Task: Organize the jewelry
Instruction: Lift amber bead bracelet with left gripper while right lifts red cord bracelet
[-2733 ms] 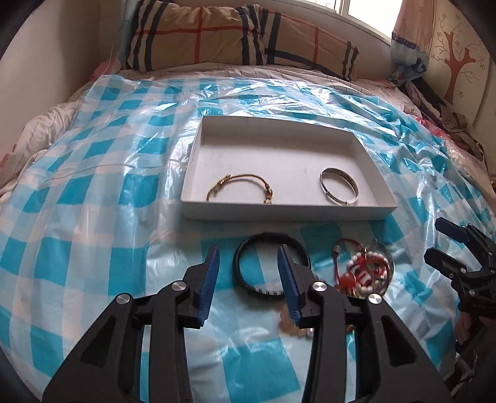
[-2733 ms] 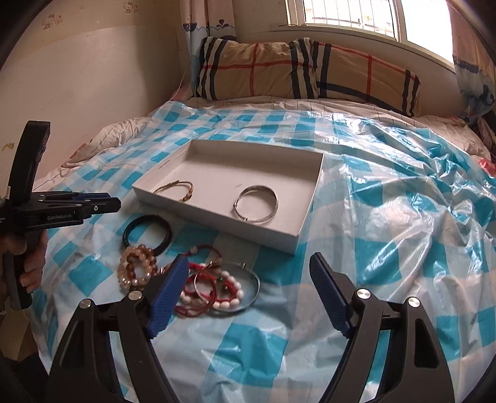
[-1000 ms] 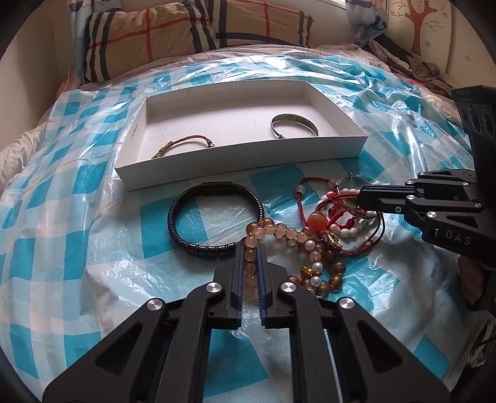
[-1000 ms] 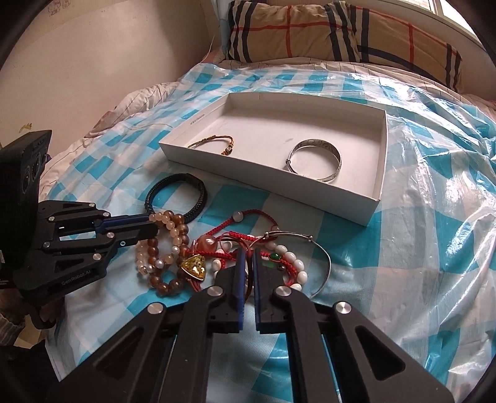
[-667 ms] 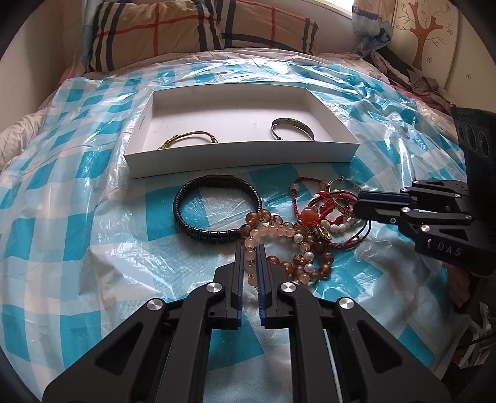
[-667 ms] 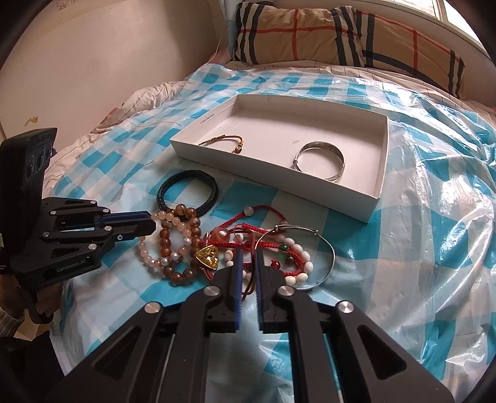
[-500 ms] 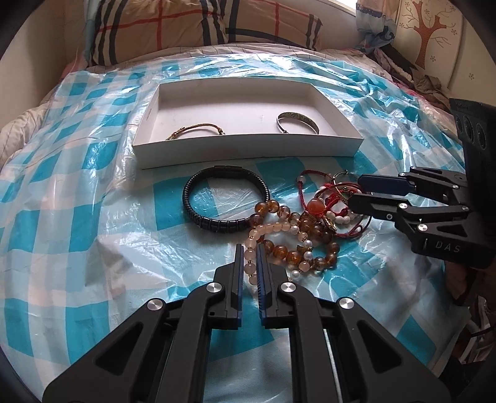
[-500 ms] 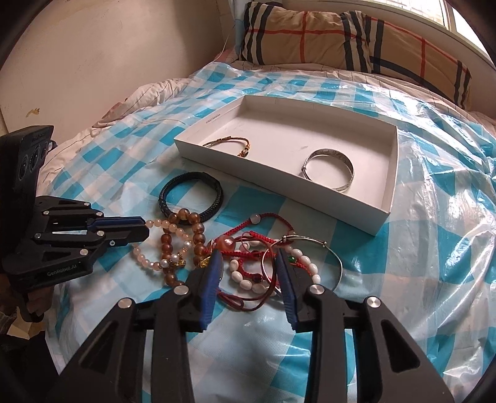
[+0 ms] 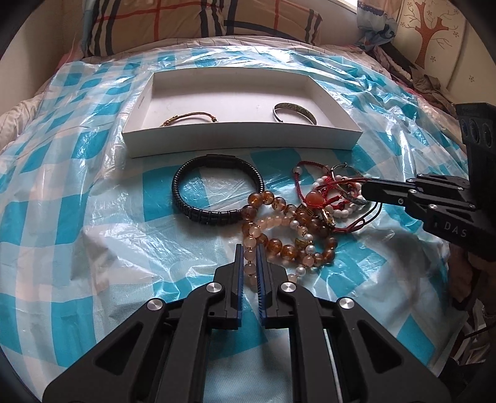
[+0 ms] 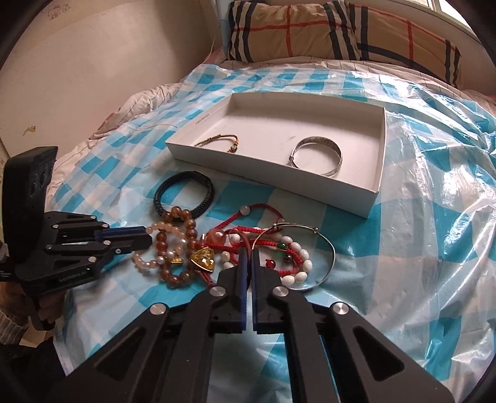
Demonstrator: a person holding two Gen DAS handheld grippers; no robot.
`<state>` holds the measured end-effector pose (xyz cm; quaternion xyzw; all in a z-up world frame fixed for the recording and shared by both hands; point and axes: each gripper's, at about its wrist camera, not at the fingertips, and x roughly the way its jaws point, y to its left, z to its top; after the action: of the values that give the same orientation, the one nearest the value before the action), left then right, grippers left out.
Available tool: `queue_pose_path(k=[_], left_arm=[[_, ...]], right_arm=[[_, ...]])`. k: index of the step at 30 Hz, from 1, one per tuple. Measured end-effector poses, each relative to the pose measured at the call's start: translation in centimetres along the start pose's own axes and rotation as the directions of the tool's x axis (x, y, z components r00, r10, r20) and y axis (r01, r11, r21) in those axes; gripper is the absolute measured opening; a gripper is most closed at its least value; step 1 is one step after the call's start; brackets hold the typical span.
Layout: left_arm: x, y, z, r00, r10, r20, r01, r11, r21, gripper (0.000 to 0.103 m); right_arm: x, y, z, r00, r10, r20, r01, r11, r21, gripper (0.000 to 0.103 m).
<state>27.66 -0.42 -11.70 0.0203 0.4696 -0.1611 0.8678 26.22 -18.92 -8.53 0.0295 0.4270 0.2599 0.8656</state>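
A tangle of bracelets lies on the checked plastic sheet in front of a white box (image 9: 241,142) (image 10: 279,173). My left gripper (image 9: 249,257) (image 10: 145,237) is shut on a pale pink bead bracelet (image 9: 269,221) that is looped with an amber bead bracelet (image 9: 279,245). My right gripper (image 10: 248,257) (image 9: 365,189) has its jaws closing to a thin slit on a dark red cord bracelet (image 10: 246,243), beside a thin silver bangle (image 10: 325,248). A black braided bracelet (image 9: 217,192) (image 10: 186,192) lies free. In the box are a gold cord bracelet (image 9: 189,117) and a wide silver bangle (image 10: 317,155).
The blue-and-white plastic sheet (image 9: 77,201) covers a bed. A plaid pillow (image 9: 201,21) (image 10: 341,31) lies behind the box. A wall (image 10: 93,77) runs along the left side, and a pile of clothes (image 9: 427,86) lies at the far right.
The right gripper's jaws stood apart over the red cords half a second ago and are now together on one. The left gripper has kept its hold on the pale beads.
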Motion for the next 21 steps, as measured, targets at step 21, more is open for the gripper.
queue_pose_path(k=[21], left_arm=[[-8.8, -1.5, 0.1, 0.989, -0.05, 0.139, 0.053, 0.998, -0.021, 0.007]], right_arm=[[-10.1, 2.4, -0.9, 0.976, 0.1, 0.191, -0.117, 0.99, 0.081, 0.003]])
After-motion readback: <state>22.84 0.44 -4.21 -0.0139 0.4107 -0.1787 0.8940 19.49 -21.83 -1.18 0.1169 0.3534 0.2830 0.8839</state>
